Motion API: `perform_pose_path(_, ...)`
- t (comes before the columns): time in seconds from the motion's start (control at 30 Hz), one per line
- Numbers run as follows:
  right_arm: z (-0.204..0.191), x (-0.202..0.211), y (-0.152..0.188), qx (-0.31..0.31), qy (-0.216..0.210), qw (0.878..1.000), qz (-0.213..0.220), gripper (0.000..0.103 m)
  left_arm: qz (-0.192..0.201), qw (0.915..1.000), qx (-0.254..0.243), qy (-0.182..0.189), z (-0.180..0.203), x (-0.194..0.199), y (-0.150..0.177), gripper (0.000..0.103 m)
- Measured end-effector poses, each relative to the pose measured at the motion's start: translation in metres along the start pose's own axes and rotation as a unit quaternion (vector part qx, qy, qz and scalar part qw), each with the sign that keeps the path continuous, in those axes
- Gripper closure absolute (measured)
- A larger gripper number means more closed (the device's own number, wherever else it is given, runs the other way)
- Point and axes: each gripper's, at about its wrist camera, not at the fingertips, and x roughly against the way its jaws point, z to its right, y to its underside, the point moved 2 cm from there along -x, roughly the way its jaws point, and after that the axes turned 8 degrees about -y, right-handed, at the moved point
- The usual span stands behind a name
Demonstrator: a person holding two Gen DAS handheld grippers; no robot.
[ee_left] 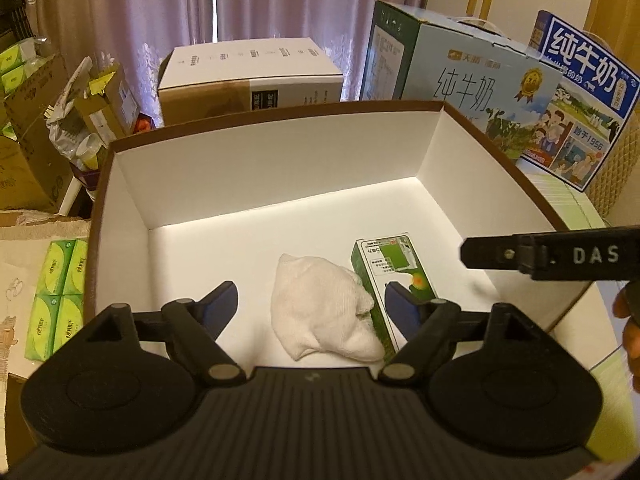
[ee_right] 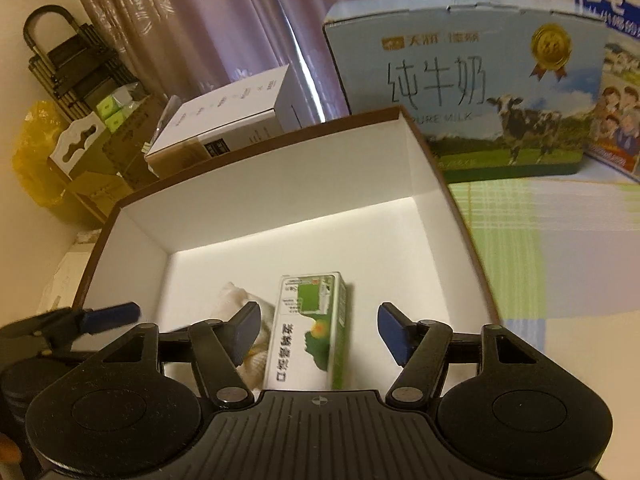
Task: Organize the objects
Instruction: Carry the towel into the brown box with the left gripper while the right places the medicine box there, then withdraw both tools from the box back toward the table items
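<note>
Presently, the left hand-held gripper [ee_left: 316,306] stands with its jaws apart above the near end of the open white box [ee_left: 276,168], lower centre of the left wrist view. A white cloth bundle [ee_left: 322,308] lies on the box floor between the blue pads, which do not touch it. Against the bundle's right side lies a green carton [ee_left: 384,268], flat on the box floor, its long side running toward the far wall.

From the right wrist view, the right hand-held gripper [ee_right: 318,332] likewise has its jaws apart. The green carton [ee_right: 310,332] lies between the pads, close to the left pad and clear of the right; no grip is seen on it. The cloth bundle [ee_right: 236,300] is partly hidden behind the left pad.

At the right edge of the left wrist view the right hand-held gripper [ee_left: 548,254] enters as a dark bar over the box's right rim, with part of a person's hand [ee_left: 628,320] below it.

Behind the box, upper right in both views, stand a pale-blue milk case [ee_right: 460,92] and a second, darker-blue milk case [ee_left: 584,96]. A white and brown carton [ee_left: 252,76] sits at upper centre before the curtains [ee_left: 160,12]. Green tissue packs [ee_left: 58,296] lie at the left edge.
</note>
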Motion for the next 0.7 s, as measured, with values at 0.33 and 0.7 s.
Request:
perform_pose_path(0.33, -0.013, 0.039, 0.016, 0.034, 0.001, 0.999, 0.014, 0.041, 0.012, 0.9999, 0.0, 0.001, -0.003, 0.044, 0.009, 0.025)
perform_pose_path(0.7, -0.036, 0.084, 0.032, 0.067, -0.025, 0.997, 0.039, 0.041, 0.028, 0.9995, 0.01, -0.003, 0.004, 0.101, 0.023, 0.025)
